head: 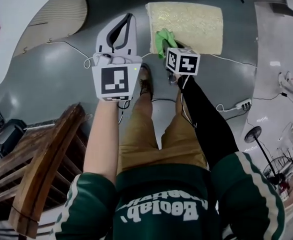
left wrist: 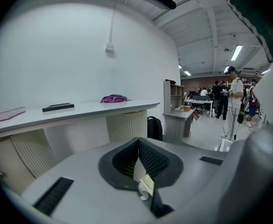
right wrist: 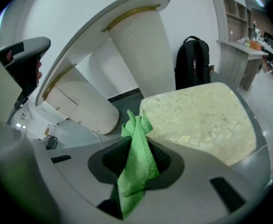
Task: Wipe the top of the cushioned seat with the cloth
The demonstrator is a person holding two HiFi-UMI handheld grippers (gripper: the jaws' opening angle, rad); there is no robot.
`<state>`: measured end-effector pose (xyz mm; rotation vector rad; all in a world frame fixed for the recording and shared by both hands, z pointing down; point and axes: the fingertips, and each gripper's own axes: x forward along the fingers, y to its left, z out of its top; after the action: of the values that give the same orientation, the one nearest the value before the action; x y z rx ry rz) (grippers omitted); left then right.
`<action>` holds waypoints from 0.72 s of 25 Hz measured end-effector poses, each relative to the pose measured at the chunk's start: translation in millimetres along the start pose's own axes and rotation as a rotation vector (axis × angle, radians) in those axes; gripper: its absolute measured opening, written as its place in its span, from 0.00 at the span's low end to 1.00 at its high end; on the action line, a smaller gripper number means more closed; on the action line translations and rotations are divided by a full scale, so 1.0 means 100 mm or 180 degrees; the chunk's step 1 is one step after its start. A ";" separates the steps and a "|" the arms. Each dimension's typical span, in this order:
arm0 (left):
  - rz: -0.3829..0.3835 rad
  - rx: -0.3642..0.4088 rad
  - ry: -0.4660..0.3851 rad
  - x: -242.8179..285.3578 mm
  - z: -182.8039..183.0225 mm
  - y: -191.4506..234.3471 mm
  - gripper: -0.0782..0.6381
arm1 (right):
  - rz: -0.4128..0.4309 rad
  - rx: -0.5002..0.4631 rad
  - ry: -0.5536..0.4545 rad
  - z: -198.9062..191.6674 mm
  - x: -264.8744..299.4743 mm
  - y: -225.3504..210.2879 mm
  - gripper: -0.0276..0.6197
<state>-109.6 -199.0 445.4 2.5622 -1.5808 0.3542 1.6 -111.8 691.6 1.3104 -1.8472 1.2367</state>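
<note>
The cushioned seat (head: 191, 24) is a pale yellow, mottled pad lying on the grey floor ahead of my feet; in the right gripper view the seat (right wrist: 206, 120) fills the right middle. My right gripper (head: 167, 48) hovers at the seat's near left corner, shut on a green cloth (head: 161, 39). The cloth (right wrist: 137, 157) hangs pinched between the jaws of the right gripper (right wrist: 139, 132). My left gripper (head: 129, 19) is held to the left of the seat, above bare floor. In its own view the left gripper (left wrist: 137, 143) is shut with nothing in it, pointing at a white counter.
A curved white counter (head: 16, 14) on ribbed pedestals (right wrist: 143, 50) stands at the left. A wooden chair (head: 41, 169) is near my left side. A power strip (head: 242, 104) and cables lie on the floor at the right. A black backpack (right wrist: 192, 62) stands behind the seat.
</note>
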 end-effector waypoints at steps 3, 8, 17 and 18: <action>0.0056 -0.0025 0.0049 -0.17 -0.10 0.17 0.13 | 0.0004 -0.0056 0.0136 -0.14 0.23 0.25 0.18; 0.0227 -0.0058 0.0135 -0.37 -0.25 0.41 0.13 | -0.0251 0.0044 0.0451 -0.40 0.56 0.09 0.19; 0.0219 -0.0131 0.0171 -0.12 -0.24 0.08 0.13 | -0.0170 -0.0009 0.0448 -0.32 0.38 -0.24 0.19; 0.0201 -0.0118 0.0155 -0.05 -0.19 0.00 0.13 | -0.0187 0.0004 0.0432 -0.30 0.33 -0.35 0.19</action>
<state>-114.7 -190.3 462.9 2.4614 -1.6383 0.3864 19.5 -102.2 744.3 1.2408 -1.7020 1.2638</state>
